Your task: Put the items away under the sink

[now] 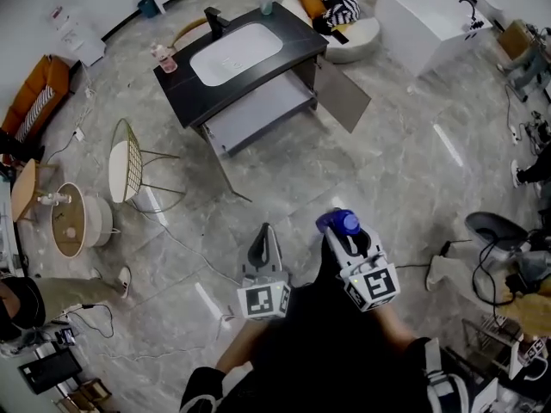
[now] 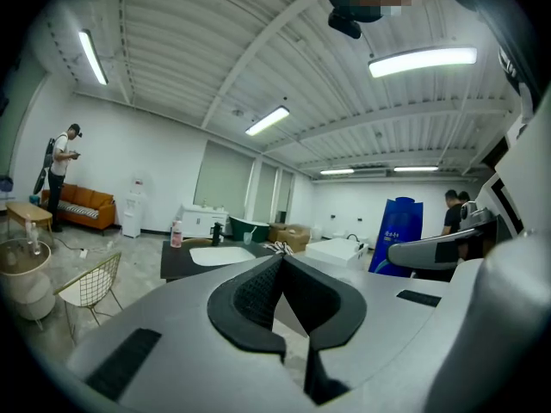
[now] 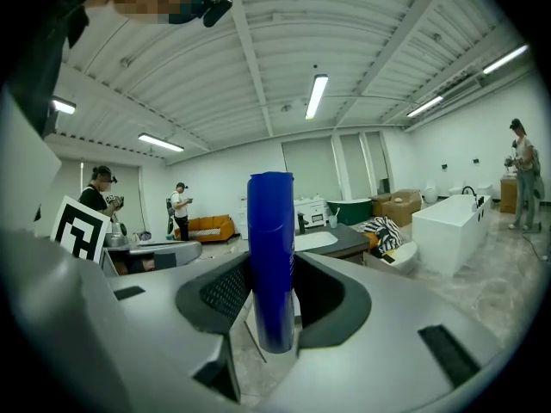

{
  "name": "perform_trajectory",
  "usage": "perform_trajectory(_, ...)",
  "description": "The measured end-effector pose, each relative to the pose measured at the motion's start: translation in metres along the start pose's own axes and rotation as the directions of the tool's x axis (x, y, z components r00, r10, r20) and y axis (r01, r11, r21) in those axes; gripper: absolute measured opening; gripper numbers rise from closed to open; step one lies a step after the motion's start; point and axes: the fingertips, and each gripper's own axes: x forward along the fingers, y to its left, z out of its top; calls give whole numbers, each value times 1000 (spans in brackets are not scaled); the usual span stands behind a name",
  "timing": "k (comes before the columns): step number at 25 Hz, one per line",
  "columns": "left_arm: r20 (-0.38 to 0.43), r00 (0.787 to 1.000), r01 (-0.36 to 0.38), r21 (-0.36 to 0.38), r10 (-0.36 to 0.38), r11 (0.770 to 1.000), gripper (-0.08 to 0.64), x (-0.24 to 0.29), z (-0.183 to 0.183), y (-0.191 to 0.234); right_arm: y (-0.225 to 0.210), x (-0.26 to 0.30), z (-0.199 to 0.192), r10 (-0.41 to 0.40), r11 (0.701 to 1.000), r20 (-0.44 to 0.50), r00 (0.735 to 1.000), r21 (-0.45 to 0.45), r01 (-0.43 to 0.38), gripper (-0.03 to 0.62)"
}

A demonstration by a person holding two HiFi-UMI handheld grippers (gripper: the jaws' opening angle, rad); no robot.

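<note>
So the whole thing here comes down to one gap: the blue bottle (image 1: 337, 222) versus the open space under the sink cabinet (image 1: 185, 89). The bottle is clamped in the right tongs (image 1: 341, 236), low and a bit right of centre in the head view. The cabinet sits at upper centre, well apart from it, with nothing but bare marble floor (image 1: 405, 170) between them. From the tongs, the target lies up-frame and slightly to the left.

The grey compartment (image 1: 258, 114) below the basin is open. One door (image 1: 340, 93) is swung out on its right, and the opening faces down-frame toward the person, so I'd guess a mostly straight approach should work.

In the right gripper view the blue bottle (image 3: 270, 222) stands upright between the pads, with its long axis crossing the line the right tongs (image 3: 271, 269) point along. The cabinet (image 3: 331, 243) is dead ahead, just behind it. My take is the bottle goes in standing up, so headroom under the basin is the thing to watch.

The left tongs (image 1: 265, 231) are closed with nothing in them; in the left gripper view the tips of the left tongs (image 2: 280, 269) meet. Both hands look about equally far from the cabinet, but the right one has the cargo. A pink bottle (image 1: 164, 57) still stands beside the basin.
</note>
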Motion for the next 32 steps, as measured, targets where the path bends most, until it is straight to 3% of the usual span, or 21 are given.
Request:
perform_trajectory(6,10,995,-96,-32,97,995,15,112,6,-30,-98,68,26,118,991,-8,993,-66,-118,149)
perform_trajectory(10,38,981,-185,-65,188,981,15,174,26,-48,-159,111,46,212,968,-22,977,-135,-213,149)
perform_trajectory(13,30,972,-232,-56,234,971,15,206,31,-56,-191,136,52,250,958,-41,967,-136,-254,149)
perform_trajectory(24,-5,957,-288,-43,288,957,15,307,20,-29,-259,244,42,262,960,-55,964,-88,-266,149)
perform_trajectory(32,11,961,-277,-45,278,960,15,388,-35,24,-292,337,-13,249,964,-44,967,-86,-252,149)
